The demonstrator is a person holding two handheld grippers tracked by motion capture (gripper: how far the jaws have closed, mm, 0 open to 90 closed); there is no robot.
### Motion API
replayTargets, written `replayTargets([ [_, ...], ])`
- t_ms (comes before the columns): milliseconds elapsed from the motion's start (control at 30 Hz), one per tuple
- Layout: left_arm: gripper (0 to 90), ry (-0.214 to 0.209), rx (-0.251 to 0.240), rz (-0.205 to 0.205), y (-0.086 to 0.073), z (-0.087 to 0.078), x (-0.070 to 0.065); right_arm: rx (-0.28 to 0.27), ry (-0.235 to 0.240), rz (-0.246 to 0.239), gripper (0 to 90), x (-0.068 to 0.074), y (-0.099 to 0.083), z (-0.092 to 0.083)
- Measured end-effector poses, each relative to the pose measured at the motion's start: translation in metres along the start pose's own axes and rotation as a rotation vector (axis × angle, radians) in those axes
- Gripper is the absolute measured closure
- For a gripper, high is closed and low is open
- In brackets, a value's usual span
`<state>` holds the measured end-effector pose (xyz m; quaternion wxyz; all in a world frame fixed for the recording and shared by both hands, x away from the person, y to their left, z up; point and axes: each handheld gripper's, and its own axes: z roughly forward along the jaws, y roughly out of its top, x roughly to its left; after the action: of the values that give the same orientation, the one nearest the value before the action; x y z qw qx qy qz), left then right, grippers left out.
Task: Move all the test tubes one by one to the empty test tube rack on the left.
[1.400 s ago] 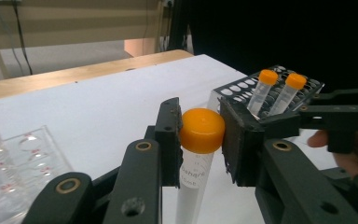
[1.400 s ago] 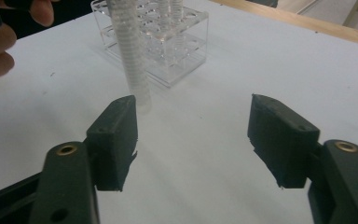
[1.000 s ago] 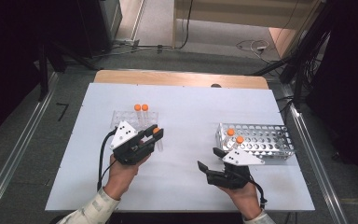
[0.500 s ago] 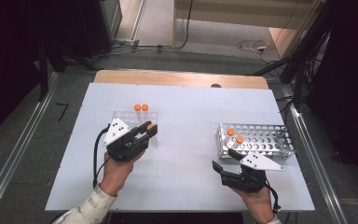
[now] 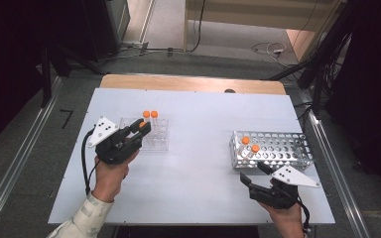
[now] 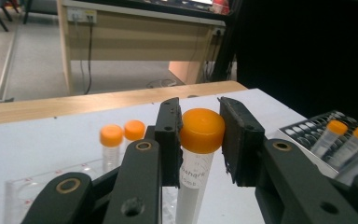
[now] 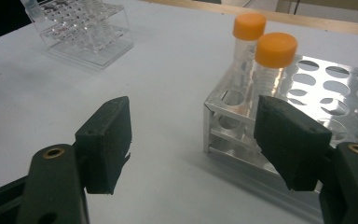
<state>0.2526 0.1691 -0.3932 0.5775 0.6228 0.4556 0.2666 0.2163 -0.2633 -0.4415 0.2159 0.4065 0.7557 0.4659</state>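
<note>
One tube (image 6: 196,154): clamped at its orange cap by the left gripper (image 6: 199,135), beside the clear rack (image 5: 155,134).
Right gripper (image 7: 191,140): jaws apart, empty, near the metal rack (image 5: 273,148).
Carry: tube to be kept upright, then lowered into a free hole.

L gripper (image 5: 141,130) w/ orange-capped tube (image 5: 142,125) now further left and up the table, jaws over the clear rack (image 5: 159,141), R gripper (image 5: 252,183) now lower and more to the right, nearer table's front edge (image 5: 188,218), below metal rack (image 5: 297,153)
</note>
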Motion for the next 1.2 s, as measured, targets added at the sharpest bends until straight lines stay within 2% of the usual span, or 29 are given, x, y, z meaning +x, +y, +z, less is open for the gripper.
replayTargets([
  [167, 69.2, 0.041, 0.002, 0.015, 0.003, 0.003, 0.007, -0.003, -0.016, 0.015, 26.0, -0.006, -0.002, -0.004],
  [400, 69.2, 0.078, 0.003, -0.004, 0.008, 0.013, 0.021, 0.000, -0.033, 0.026, 26.0, -0.010, -0.002, -0.003],
  [667, 69.2, 0.134, 0.016, 0.000, 0.015, 0.030, 0.036, 0.001, -0.041, 0.037, 26.0, -0.014, -0.003, -0.002],
  [967, 69.3, 0.189, 0.014, 0.032, 0.018, 0.047, 0.043, 0.001, -0.044, 0.040, 26.1, -0.014, -0.003, -0.002],
  [1200, 69.2, 0.216, 0.017, 0.035, 0.018, 0.058, 0.047, 0.002, -0.045, 0.042, 26.1, -0.014, -0.003, -0.001],
])
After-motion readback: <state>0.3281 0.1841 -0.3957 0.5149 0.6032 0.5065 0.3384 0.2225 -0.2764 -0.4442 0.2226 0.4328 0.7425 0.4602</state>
